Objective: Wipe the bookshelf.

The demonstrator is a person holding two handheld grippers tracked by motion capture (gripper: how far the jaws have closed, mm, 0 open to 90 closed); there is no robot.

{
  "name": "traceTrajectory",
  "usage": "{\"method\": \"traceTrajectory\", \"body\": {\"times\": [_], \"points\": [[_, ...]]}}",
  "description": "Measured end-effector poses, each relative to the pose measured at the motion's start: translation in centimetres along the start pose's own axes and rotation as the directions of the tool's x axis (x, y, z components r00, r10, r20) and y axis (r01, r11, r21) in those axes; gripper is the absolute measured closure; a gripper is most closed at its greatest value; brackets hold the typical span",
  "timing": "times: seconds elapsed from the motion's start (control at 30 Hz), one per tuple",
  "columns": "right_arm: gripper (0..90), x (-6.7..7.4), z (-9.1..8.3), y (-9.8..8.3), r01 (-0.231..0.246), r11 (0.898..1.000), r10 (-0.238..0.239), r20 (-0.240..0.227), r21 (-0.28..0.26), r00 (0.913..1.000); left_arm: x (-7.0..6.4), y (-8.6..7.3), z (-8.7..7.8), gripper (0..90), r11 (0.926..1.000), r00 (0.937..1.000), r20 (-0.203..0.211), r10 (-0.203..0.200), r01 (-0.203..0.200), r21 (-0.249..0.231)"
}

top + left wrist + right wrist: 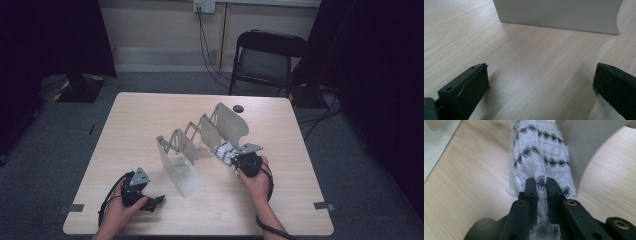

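From the high view, the right gripper (pixel 234 159) holds a white cloth with black marks (pixel 224 151) at the far end of a grey metal rack (pixel 200 142) on the table (pixel 140 115) — the left gripper (pixel 156 200) waits near the front.

In the left gripper view, its jaws stand wide apart with nothing between them.

In the right gripper view, the right gripper (pixel 541 182) pinches the cloth (pixel 536 157) tight. The cloth looks partly in its slot — letting go is left.
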State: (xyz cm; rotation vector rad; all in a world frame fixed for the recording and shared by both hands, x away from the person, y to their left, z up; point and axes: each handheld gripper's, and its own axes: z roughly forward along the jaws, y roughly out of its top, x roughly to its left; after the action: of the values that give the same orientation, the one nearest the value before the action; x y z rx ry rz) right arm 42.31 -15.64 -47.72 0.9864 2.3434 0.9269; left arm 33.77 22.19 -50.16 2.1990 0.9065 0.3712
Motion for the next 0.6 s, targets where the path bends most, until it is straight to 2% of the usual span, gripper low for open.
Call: {"method": "traceTrajectory", "body": {"times": [0.3,0.47,0.6], "points": [[81.0,0.2,1.3,1.4,0.072,0.997,-0.071,-0.037,0.016,0.9968,0.0,0.0,0.0,0.0,1.0000,1.0000,0.000,0.001,-0.001,0.000],[79.7,0.1,2.3,2.2,0.083,0.996,-0.082,-0.054,0.012,0.9951,0.0,0.0,0.0,0.0,1.0000,1.0000,0.001,0.001,-0.001,0.000],[78.7,0.2,2.9,2.5,0.071,0.997,-0.070,-0.063,0.011,0.9955,0.0,0.0,0.0,0.0,1.0000,1.0000,0.002,0.006,-0.006,0.002]]}}
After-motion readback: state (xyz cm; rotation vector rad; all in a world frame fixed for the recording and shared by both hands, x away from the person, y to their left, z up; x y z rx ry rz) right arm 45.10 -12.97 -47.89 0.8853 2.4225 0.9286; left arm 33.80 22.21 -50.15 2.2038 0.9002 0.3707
